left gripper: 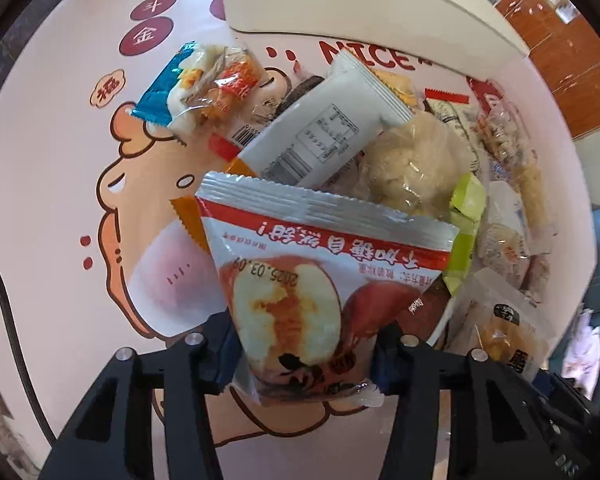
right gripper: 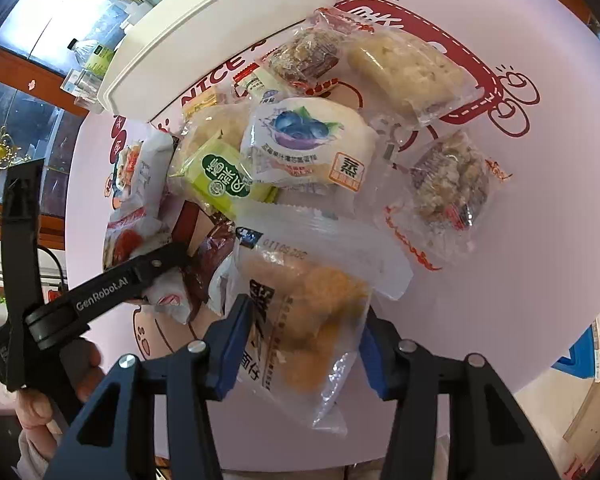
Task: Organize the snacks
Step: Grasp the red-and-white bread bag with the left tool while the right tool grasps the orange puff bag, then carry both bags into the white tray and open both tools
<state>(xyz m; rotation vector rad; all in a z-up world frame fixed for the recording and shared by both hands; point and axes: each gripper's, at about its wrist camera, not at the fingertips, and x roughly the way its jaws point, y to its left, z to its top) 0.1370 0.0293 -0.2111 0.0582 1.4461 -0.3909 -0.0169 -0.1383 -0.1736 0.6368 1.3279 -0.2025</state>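
Note:
A red and silver snack packet with an apple picture [left gripper: 300, 300] sits between the pads of my left gripper [left gripper: 304, 364], which is shut on its lower half. My right gripper [right gripper: 300, 348] is shut on a clear packet of golden pastry [right gripper: 312, 308], its blue pads pressing both sides. Beyond both lies a heap of wrapped snacks: a white packet [left gripper: 324, 136], a blueberry bun [right gripper: 304, 140], a green packet [right gripper: 220, 176]. In the right wrist view one finger [right gripper: 156, 262] of the left gripper lies over the apple packet [right gripper: 128, 240].
A white bin [left gripper: 360, 8] [right gripper: 220, 20] stands at the far side of the pink cartoon-printed tablecloth [left gripper: 60, 160]. Clear-wrapped cakes [right gripper: 408, 68] and nut bars [right gripper: 448, 184] lie to the right of the heap. A person's hand [right gripper: 80, 364] holds the left gripper.

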